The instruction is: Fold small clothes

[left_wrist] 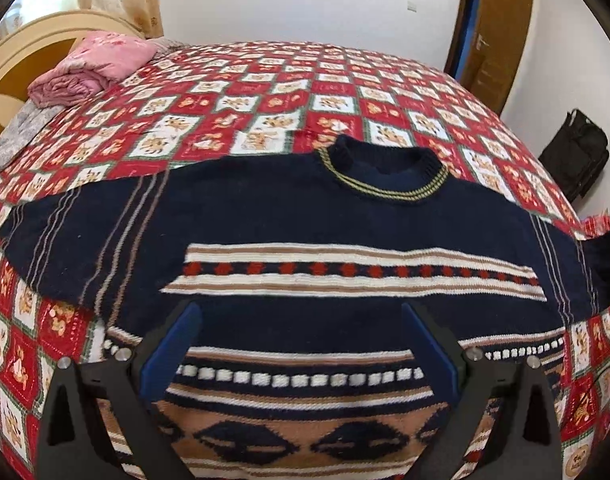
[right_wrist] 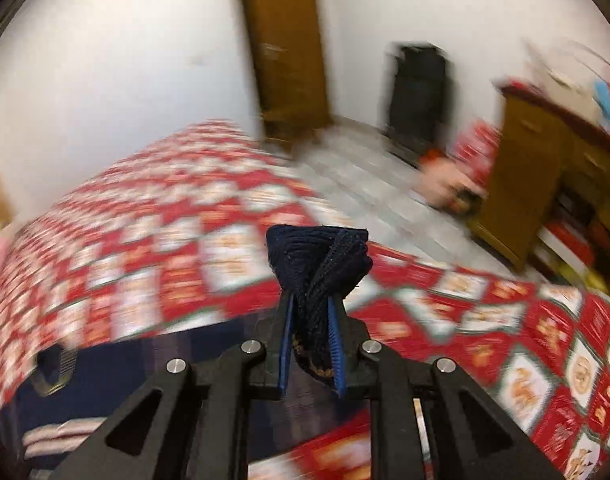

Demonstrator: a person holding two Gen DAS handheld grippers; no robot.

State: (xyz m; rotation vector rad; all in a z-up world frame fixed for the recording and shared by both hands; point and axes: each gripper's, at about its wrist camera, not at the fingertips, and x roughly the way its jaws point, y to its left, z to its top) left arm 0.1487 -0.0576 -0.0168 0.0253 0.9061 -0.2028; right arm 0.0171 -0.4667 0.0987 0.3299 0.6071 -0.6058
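The navy patterned sweater (left_wrist: 305, 240) lies face up on the checked bedspread (left_wrist: 265, 92), collar (left_wrist: 385, 172) at about one o'clock in the left wrist view, body flat, one sleeve stretching out toward nine o'clock. No fold shows in the body yet, so this looks like the very start of the job.

The left gripper (left_wrist: 301, 344) hangs over the lower chest of the sweater with its blue pads set wide apart, nothing between them, the knit visible in the gap. It grips nothing.

The right gripper (right_wrist: 312, 344) is the busy one: its jaws stand narrow, pinched on a bunch of dark navy knit, the sleeve cuff (right_wrist: 317, 264) by the look of it, which sticks up beyond the fingertips toward twelve o'clock. The room behind is smeared with blur, a wooden door (right_wrist: 285, 40) at twelve, a black bag (right_wrist: 419, 96) at two.

My read: the first sleeve fold is underway, the cuff lifted clear of the bed. Still left are laying that sleeve across the chest, the other sleeve, then folding the body up.
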